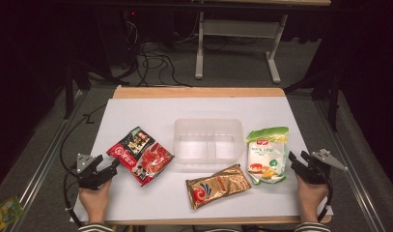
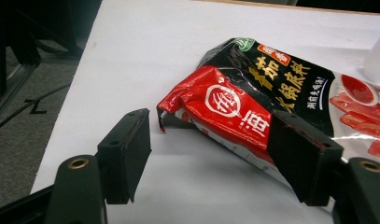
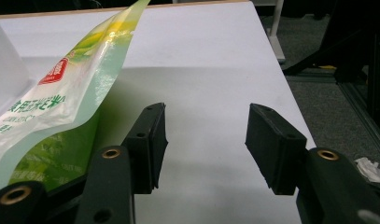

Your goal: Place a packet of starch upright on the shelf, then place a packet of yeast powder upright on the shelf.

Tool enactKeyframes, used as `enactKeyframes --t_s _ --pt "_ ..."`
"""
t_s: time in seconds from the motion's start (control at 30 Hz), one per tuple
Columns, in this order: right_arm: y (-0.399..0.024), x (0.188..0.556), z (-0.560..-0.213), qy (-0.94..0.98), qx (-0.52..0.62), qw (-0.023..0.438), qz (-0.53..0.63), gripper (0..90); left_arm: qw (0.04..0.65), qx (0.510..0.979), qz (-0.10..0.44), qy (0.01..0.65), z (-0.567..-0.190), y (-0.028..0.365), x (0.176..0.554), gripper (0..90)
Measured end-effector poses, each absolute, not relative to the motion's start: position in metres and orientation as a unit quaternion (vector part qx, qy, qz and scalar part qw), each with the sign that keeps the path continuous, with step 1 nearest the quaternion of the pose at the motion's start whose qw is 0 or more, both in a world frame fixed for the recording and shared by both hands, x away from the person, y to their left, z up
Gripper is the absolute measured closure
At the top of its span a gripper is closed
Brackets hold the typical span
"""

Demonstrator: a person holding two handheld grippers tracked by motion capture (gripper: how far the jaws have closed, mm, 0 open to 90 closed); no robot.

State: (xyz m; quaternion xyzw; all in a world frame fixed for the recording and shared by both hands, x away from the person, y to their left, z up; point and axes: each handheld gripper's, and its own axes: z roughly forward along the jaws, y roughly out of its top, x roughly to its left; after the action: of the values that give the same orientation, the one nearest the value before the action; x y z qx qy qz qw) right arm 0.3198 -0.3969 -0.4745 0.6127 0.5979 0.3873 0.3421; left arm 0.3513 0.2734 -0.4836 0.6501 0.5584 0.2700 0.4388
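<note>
Left gripper [image 2: 211, 154]: jaws wide, empty; red-and-black hotpot seasoning packet [image 2: 267, 98] between and just ahead. Advised: close on crumpled near corner.
Right gripper [image 3: 204, 144]: jaws wide, empty; green-and-white packet [image 3: 52, 112] just left.

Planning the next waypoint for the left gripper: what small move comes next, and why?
Probably ease the left gripper forward until the near corner of the red and black packet sits deeper between its jaws, then close. The jaws stand open, with the packet's crumpled corner lying just ahead and only partly between them, not pinched. The clear tray sits beside the packet, a likely destination.
</note>
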Motion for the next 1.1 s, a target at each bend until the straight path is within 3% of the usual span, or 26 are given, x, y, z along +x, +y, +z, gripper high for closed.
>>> enactKeyframes --t_s 1.1 --pt "-0.3952 0.3227 -0.4739 0.601 0.619 0.343 0.371 44.6 0.445 0.646 0.272 0.557 -0.4837 0.2737 0.3504 30.0"
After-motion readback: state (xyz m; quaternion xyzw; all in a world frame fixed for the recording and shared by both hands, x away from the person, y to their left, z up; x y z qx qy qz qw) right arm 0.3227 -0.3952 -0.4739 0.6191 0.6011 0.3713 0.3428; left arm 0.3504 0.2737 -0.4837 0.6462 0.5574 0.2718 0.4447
